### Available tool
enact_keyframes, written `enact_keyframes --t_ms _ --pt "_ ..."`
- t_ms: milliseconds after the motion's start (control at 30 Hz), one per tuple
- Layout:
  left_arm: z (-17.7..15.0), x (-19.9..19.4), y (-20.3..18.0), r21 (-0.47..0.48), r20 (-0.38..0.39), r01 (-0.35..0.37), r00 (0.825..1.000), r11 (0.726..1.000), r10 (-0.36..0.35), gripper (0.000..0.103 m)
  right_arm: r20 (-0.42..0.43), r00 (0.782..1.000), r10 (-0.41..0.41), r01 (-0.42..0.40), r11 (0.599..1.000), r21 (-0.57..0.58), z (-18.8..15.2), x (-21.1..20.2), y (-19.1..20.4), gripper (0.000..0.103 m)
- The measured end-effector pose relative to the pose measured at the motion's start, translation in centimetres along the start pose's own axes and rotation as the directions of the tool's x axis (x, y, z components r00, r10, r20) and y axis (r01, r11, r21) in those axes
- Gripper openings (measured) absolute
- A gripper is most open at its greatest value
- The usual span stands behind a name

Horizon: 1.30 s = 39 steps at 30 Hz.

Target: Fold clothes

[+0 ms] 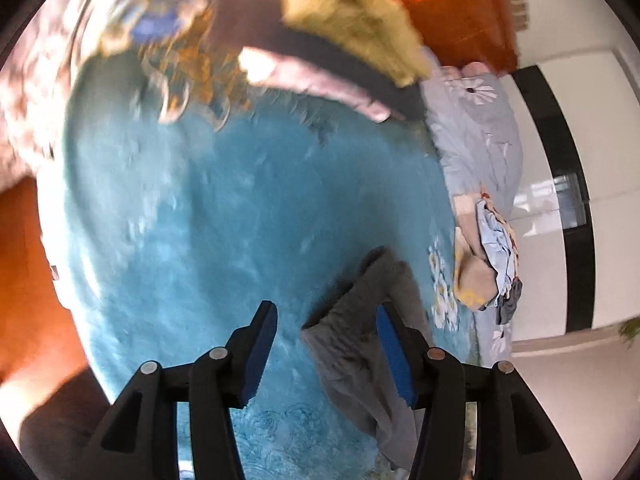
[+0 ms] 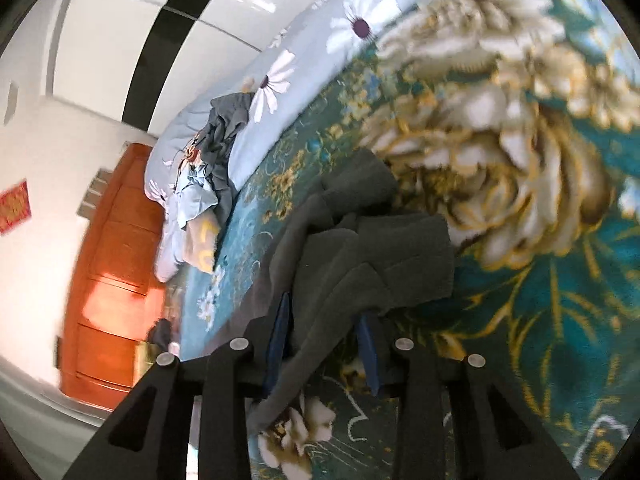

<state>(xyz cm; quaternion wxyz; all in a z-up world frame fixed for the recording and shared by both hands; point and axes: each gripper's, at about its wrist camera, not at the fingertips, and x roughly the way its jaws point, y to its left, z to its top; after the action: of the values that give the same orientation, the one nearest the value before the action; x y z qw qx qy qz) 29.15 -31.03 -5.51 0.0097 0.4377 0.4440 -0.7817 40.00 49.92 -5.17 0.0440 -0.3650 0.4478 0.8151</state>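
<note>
Left hand-held gripper [image 1: 326, 350] jaws spread wide, grasping nothing; dark grey fleece garment [image 1: 360, 344] lies on the teal floral plush blanket [image 1: 200, 220], edge against its right finger. Right hand-held gripper [image 2: 324, 344]: garment [image 2: 360, 248] bunched between the fingers; grasp unclear, cannot tell. Heap of mixed clothes [image 2: 208, 176] on pale blue daisy-print quilt [image 2: 320, 40], well apart.

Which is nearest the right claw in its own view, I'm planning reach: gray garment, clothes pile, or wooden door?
1. Gray garment, lying between the right claw fingers.
2. Clothes pile, up-left on the floral quilt.
3. Wooden door, far left, beyond the bed.
</note>
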Motion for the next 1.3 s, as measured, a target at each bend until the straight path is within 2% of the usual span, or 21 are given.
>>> enact_keyframes --t_ms 100,167,200,233,300,333,400,467,633,733,800,833,933,1000,1067,1133,1200,1233,1300 --pt "-1.3 0.1 -3.9 0.138 -0.003 -0.011 1.0 0.99 0.012 0.061 -0.009 0.996 -0.087 0.087 0.994 -0.067 0.3 0.1 2.1 0.034" --pt "-2.7 1.0 -6.4 0.217 -0.03 0.02 0.999 0.976 -0.014 0.063 -0.018 0.996 -0.091 0.089 0.993 -0.077 0.4 0.2 2.1 0.034" --pt "-3.4 1.8 -7.7 0.251 -0.055 0.049 0.998 0.967 -0.037 0.064 -0.016 0.997 -0.071 0.07 0.996 -0.052 0.5 0.3 1.4 0.036" --pt "-4.0 2.5 -8.3 0.267 -0.07 0.054 0.997 0.962 -0.036 0.064 -0.017 0.999 -0.042 0.042 0.999 0.008 0.3 0.7 0.3 0.043" --pt "-5.1 4.1 -9.0 0.286 -0.095 0.048 0.995 0.957 -0.022 0.064 -0.014 0.999 0.035 -0.031 0.98 0.194 -0.4 1.7 -3.0 0.045" --pt "-5.7 4.9 -9.4 0.296 -0.107 0.046 0.994 0.954 -0.014 0.064 0.012 0.996 0.087 -0.087 0.958 0.274 -0.8 1.9 -4.4 0.045" --pt "-6.8 6.4 -10.1 0.315 -0.132 0.041 0.991 0.948 0.001 0.064 0.105 0.975 0.194 -0.22 0.898 0.381 -1.7 1.9 -6.6 0.045" --pt "-7.9 8.0 -10.9 0.334 -0.155 0.037 0.988 0.942 0.016 0.064 0.163 0.957 0.241 -0.289 0.85 0.44 -2.4 2.0 -7.9 0.046" --pt "-10.6 11.4 -12.4 0.381 -0.206 0.024 0.977 0.924 0.06 0.064 0.26 0.914 0.31 -0.405 0.694 0.595 -3.9 3.5 -10.5 0.046" --pt "-11.6 11.8 -11.8 0.396 -0.214 0.002 0.973 0.918 0.09 0.064 0.3 0.898 0.322 -0.44 0.621 0.649 -4.2 4.2 -11.2 0.046" --pt "-12.0 12.1 -11.2 0.393 -0.221 -0.011 0.97 0.919 0.106 0.064 0.291 0.909 0.3 -0.417 0.641 0.644 -3.9 4.3 -10.7 0.046" --pt "-12.2 12.2 -10.9 0.391 -0.224 -0.018 0.968 0.92 0.114 0.064 0.273 0.921 0.278 -0.389 0.676 0.626 -3.5 4.2 -10.1 0.042" --pt "-12.4 12.2 -10.1 0.374 -0.235 -0.02 0.965 0.927 0.116 0.064 0.203 0.962 0.184 -0.265 0.815 0.516 -1.6 3.8 -7.4 0.026" --pt "-12.4 12.1 -9.9 0.371 -0.238 -0.018 0.965 0.928 0.113 0.064 0.187 0.971 0.148 -0.213 0.892 0.398 -0.3 3.3 -4.6 0.02" --pt "-12.4 12.0 -9.9 0.37 -0.239 -0.019 0.964 0.929 0.115 0.064 0.199 0.969 0.149 -0.192 0.957 0.218 0.6 2.2 -0.9 0.015" --pt "-12.4 12.0 -9.9 0.369 -0.239 -0.021 0.964 0.929 0.117 0.064 0.213 0.955 0.205 -0.21 0.978 0.003 0.8 0.7 3.0 0.01" --pt "-12.4 11.9 -9.8 0.367 -0.239 -0.022 0.964 0.93 0.118 0.064 0.204 0.954 0.218 -0.199 0.974 -0.112 0.2 -0.3 4.7 0.009" --pt "-12.4 11.9 -9.8 0.367 -0.239 -0.022 0.964 0.93 0.117 0.064 0.196 0.96 0.199 -0.176 0.976 -0.129 0.0 -0.5 4.6 0.009" --pt "-12.4 11.9 -9.8 0.365 -0.24 -0.021 0.964 0.931 0.115 0.064 0.163 0.982 0.091 -0.087 0.996 -0.034 0.0 0.3 1.2 0.009"
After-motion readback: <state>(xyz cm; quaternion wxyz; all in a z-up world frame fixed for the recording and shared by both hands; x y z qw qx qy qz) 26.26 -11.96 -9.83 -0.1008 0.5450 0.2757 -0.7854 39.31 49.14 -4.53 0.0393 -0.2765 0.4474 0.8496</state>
